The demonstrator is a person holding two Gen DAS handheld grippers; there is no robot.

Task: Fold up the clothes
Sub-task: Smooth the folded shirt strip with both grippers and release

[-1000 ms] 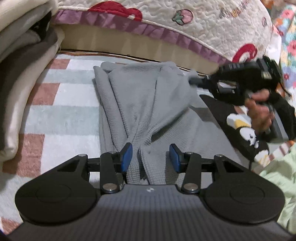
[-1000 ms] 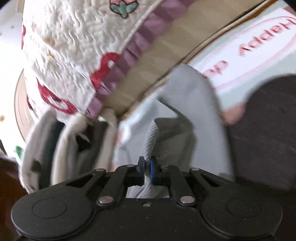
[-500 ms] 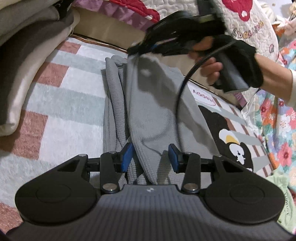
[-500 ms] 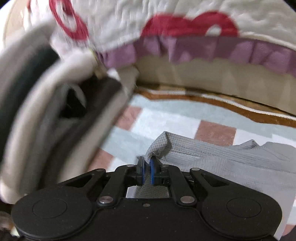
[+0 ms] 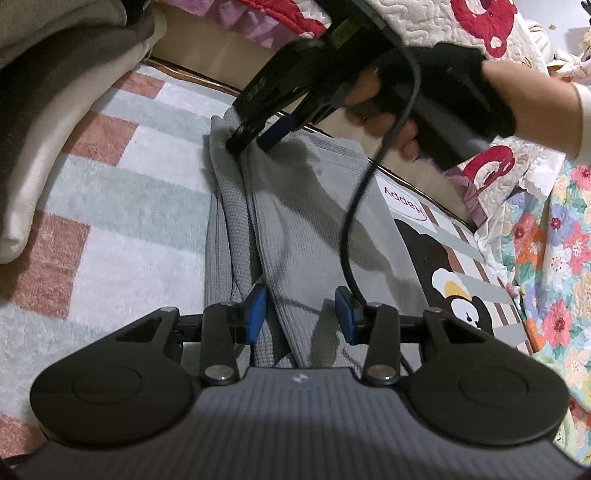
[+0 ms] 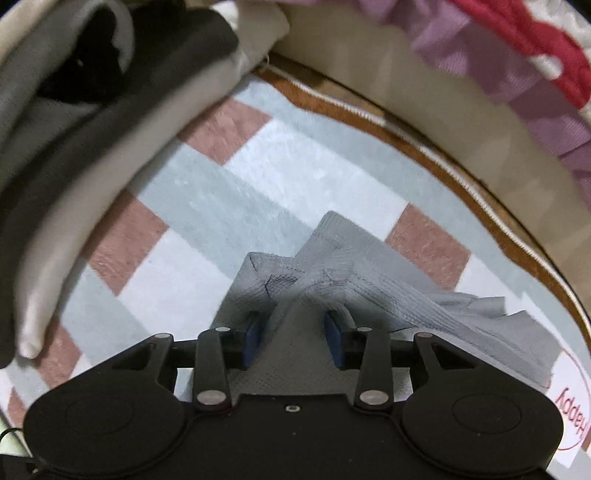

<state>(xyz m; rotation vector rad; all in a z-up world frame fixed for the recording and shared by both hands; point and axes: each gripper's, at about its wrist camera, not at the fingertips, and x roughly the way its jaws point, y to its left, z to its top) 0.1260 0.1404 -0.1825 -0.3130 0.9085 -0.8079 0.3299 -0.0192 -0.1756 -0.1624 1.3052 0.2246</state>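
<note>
left gripper [image 5: 300, 308]: nearest thing in the left wrist view, blue pads standing apart, not pinching anything. a fold of the cloth runs up between them but neither pad presses on it, so it's let go

cloth [image 5: 295, 221]: grey waffle-knit garment, folded into a long narrow strip on the rug, running away from the left gripper toward the bed. a couple of long lengthwise creases down its left side

rug [image 5: 129, 206]: checkered, white / pale green / pinkish-brown blocks. on the right it has a cartoon bear print and a "Happy" label

right gripper [image 6: 293, 341]: pointing steeply down at the far end of the cloth. jaws are opening right now, with a peaked ridge of grey fabric sitting between the pads; the pads don't look clamped on it. in the left wrist view it's at the top left corner of the cloth [image 5: 258, 136]

right hand [image 5: 424, 107]: black fingerless glove, wrapped around the gripper's handle, black cable looping down over the cloth

pile [image 6: 74, 129]: stacked folded clothes, cream, grey and dark, on the rug left of the cloth, well apart from it

bed [image 5: 424, 29]: behind everything, quilted white cover with red shapes and a purple frill

floral fabric [image 5: 554, 258]: far right edge, bright flower print
</note>
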